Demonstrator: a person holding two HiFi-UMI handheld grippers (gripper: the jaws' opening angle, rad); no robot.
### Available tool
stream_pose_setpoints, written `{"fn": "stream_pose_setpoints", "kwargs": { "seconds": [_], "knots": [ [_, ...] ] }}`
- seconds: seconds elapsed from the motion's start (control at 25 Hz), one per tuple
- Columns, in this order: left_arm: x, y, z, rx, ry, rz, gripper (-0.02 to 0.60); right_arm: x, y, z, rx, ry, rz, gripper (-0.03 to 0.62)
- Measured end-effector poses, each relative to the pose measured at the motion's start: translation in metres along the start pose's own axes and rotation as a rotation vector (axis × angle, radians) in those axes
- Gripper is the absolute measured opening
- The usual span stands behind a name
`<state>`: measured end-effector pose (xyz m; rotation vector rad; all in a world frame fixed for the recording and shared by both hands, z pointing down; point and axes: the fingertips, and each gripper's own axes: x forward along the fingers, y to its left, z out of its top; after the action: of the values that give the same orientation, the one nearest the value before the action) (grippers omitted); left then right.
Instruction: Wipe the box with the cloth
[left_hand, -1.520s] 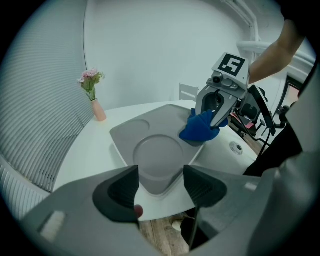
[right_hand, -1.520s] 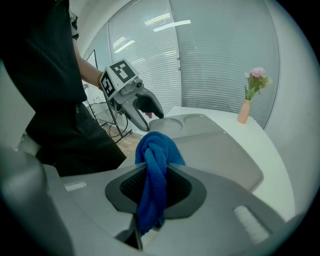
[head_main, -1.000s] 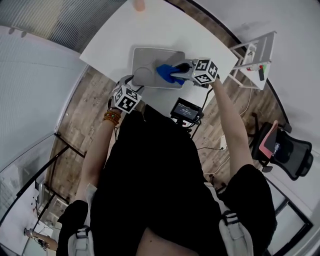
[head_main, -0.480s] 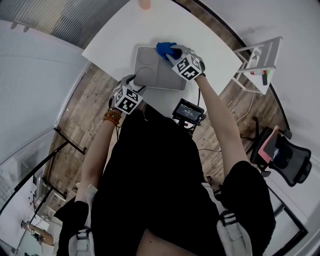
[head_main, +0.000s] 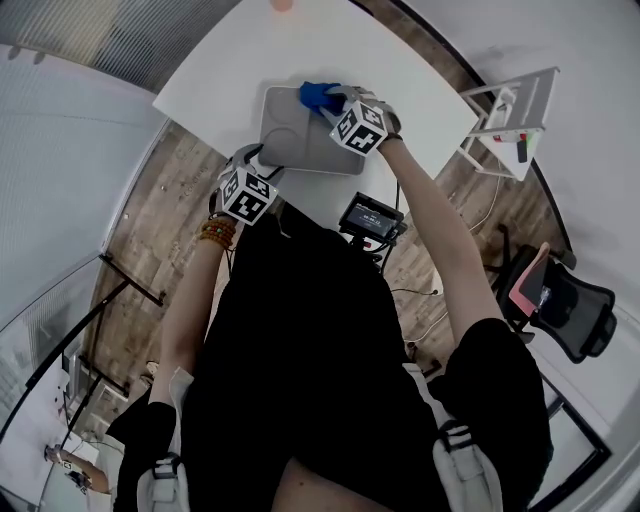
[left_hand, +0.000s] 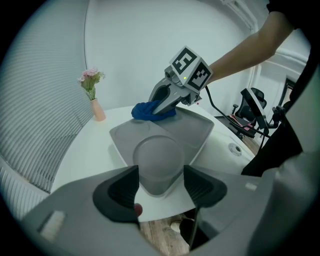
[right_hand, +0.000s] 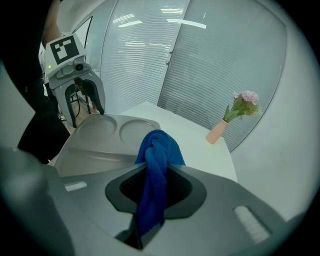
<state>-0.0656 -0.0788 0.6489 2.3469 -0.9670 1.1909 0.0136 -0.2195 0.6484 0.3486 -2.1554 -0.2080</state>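
The grey box (head_main: 300, 140) lies flat on the white table (head_main: 215, 75), with round hollows in its top. My left gripper (head_main: 260, 160) stands at its near left corner. In the left gripper view that corner (left_hand: 159, 167) fills the gap between the wide-set jaws of the left gripper (left_hand: 160, 182), and the pads touch it. My right gripper (head_main: 330, 100) is shut on a bunched blue cloth (head_main: 318, 95) and presses it on the box's far edge. In the right gripper view the cloth (right_hand: 157, 150) hangs out of the right gripper (right_hand: 155, 185) over the box (right_hand: 100, 135).
A pink vase with flowers (right_hand: 220, 132) stands on the table beyond the box. A small device with a screen (head_main: 372, 218) sits at the table's near edge. A white rack (head_main: 510, 120) and an office chair (head_main: 565, 310) stand on the wooden floor to the right.
My right gripper carried the cloth from the box's right middle up to its far edge and then leftwards along it, turning as it went. The left gripper and the box stayed put.
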Motion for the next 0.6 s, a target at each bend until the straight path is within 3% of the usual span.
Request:
{"fn": "stream_pose_setpoints", "kwargs": {
  "seconds": [0.28, 0.6],
  "knots": [
    [0.001, -0.001, 0.001, 0.001, -0.008, 0.000, 0.387, -0.001, 0.017, 0.005, 0.039, 0.005, 0.073, 0.094],
    [0.005, -0.004, 0.007, 0.007, -0.008, -0.002, 0.387, -0.010, 0.035, 0.004, 0.066, 0.003, 0.098, 0.094]
  ]
}}
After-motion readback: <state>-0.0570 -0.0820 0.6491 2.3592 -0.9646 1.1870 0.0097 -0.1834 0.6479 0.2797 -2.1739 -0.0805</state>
